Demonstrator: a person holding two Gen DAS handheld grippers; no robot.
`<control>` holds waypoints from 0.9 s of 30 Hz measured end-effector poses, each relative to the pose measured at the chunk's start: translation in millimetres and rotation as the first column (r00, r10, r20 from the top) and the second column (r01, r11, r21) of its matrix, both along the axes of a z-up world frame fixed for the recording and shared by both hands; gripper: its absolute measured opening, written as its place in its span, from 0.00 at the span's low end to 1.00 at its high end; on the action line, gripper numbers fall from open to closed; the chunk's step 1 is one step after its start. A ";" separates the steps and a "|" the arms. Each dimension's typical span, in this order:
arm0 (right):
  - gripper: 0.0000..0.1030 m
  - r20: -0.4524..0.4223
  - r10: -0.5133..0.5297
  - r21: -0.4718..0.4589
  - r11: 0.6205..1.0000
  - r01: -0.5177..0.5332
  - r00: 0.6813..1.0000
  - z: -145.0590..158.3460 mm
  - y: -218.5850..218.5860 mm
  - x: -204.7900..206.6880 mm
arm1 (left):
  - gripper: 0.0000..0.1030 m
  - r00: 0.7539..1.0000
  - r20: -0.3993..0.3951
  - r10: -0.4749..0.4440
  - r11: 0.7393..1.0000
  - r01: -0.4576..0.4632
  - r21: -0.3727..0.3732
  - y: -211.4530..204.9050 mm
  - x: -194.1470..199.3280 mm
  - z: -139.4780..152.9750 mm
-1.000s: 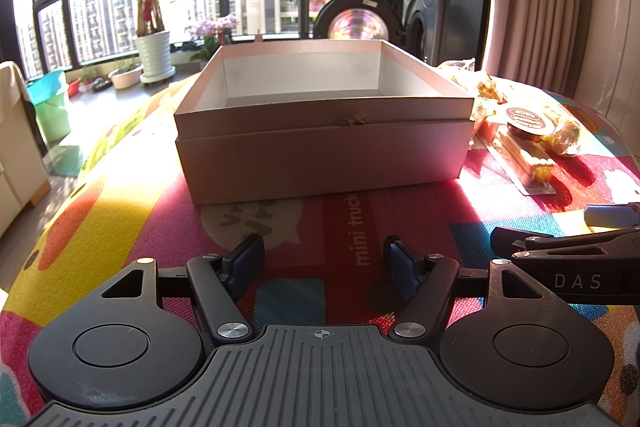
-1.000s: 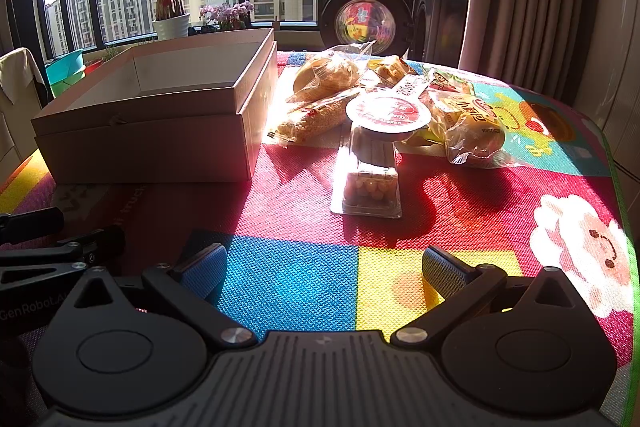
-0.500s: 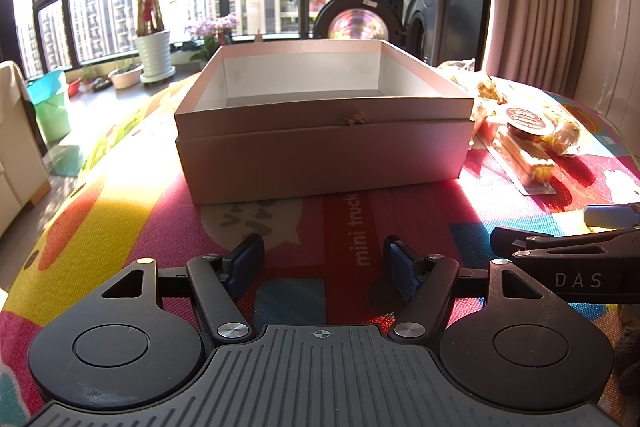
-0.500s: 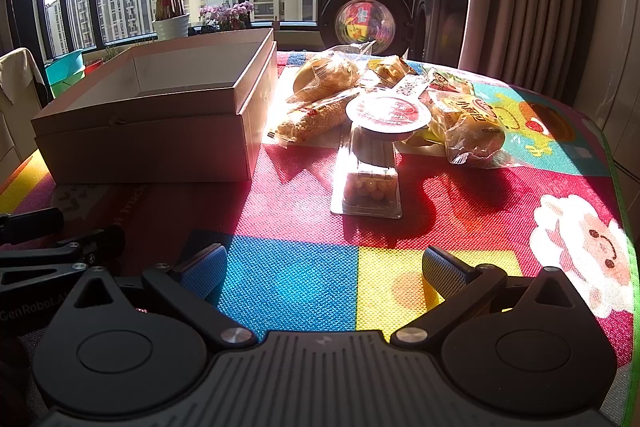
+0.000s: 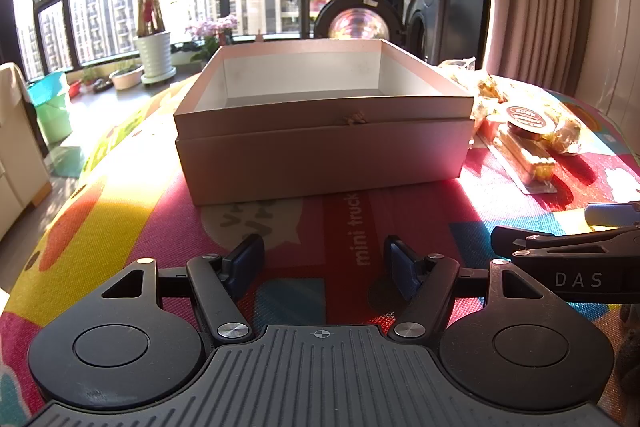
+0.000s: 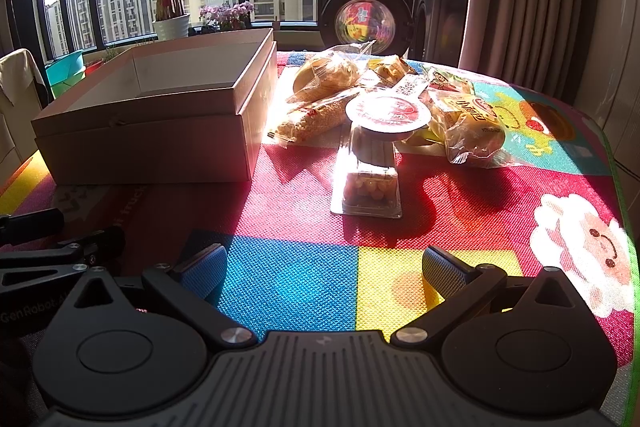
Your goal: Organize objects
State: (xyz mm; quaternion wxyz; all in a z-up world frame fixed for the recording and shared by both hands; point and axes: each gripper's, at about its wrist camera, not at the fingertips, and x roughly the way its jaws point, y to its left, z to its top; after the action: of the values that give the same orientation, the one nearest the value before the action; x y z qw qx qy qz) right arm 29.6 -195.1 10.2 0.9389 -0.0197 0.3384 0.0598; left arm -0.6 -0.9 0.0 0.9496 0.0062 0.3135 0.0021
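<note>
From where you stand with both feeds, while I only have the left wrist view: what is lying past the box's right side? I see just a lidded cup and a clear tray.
Observer: Behind the red-lidded cup there is a pile of wrapped snacks, including a round bun in clear wrap.
Operator: Anything between the pile and the cardboard box?
Observer: A long bag of yellow puffed snack lies alongside the cardboard box, close to its right wall.
Operator: And is my right gripper holding anything?
Observer: No. The right gripper is open and empty, above the mat, short of the clear tray.
</note>
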 end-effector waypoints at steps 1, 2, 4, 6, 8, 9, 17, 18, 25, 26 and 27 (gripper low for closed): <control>1.00 0.000 0.000 -0.001 1.000 0.000 1.000 -0.5 1.5 0.7 | 0.72 1.000 0.000 0.001 1.000 -0.001 0.001 -0.3 -0.3 0.0; 1.00 0.000 0.000 -0.001 1.000 0.000 1.000 -0.6 1.1 0.7 | 0.72 1.000 0.000 0.002 1.000 -0.002 0.002 -2.1 -0.4 -0.1; 1.00 0.000 0.000 0.000 1.000 0.000 1.000 -0.5 2.4 -0.4 | 0.72 1.000 0.000 0.003 1.000 -0.003 0.004 -2.7 1.0 0.2; 1.00 0.000 0.000 0.000 1.000 0.000 1.000 -0.8 2.4 0.0 | 0.72 1.000 -0.001 0.006 1.000 -0.006 0.005 -3.1 1.8 -0.7; 1.00 -0.001 0.000 0.000 1.000 0.000 1.000 -0.9 2.3 0.0 | 0.72 1.000 -0.001 0.006 1.000 -0.006 0.008 -6.2 2.3 0.9; 1.00 0.000 0.000 0.000 1.000 0.000 1.000 -1.0 2.6 0.1 | 0.72 1.000 -0.001 0.007 1.000 -0.007 0.007 -5.6 3.7 -0.1; 1.00 -0.035 0.026 -0.009 1.000 -0.026 0.999 -0.6 4.3 7.5 | 0.72 1.000 -0.001 0.016 1.000 -0.016 0.000 -1.0 1.2 0.1; 1.00 -0.040 0.029 -0.010 1.000 -0.029 0.999 0.0 4.1 7.7 | 0.72 1.000 -0.001 0.016 1.000 -0.016 0.003 -1.3 1.2 0.2; 1.00 -0.075 0.077 -0.023 0.997 -0.079 0.994 3.4 2.3 13.8 | 0.71 1.000 -0.004 0.008 1.000 -0.008 0.006 -2.4 2.2 2.8; 1.00 -0.077 0.083 -0.024 0.996 -0.085 0.994 3.7 2.1 14.0 | 0.71 1.000 -0.005 -0.003 1.000 0.003 0.011 -2.6 2.7 3.7; 1.00 -0.081 0.085 -0.020 0.996 -0.087 0.993 4.0 1.4 14.2 | 0.70 1.000 -0.006 -0.015 1.000 0.015 0.014 -1.2 3.3 6.3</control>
State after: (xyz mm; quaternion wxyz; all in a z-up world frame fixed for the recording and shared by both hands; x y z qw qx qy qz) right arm 43.8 -193.7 14.2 0.9208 -0.0429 0.3754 0.0967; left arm 2.8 -2.1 6.3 0.9486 0.0154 0.3160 -0.0028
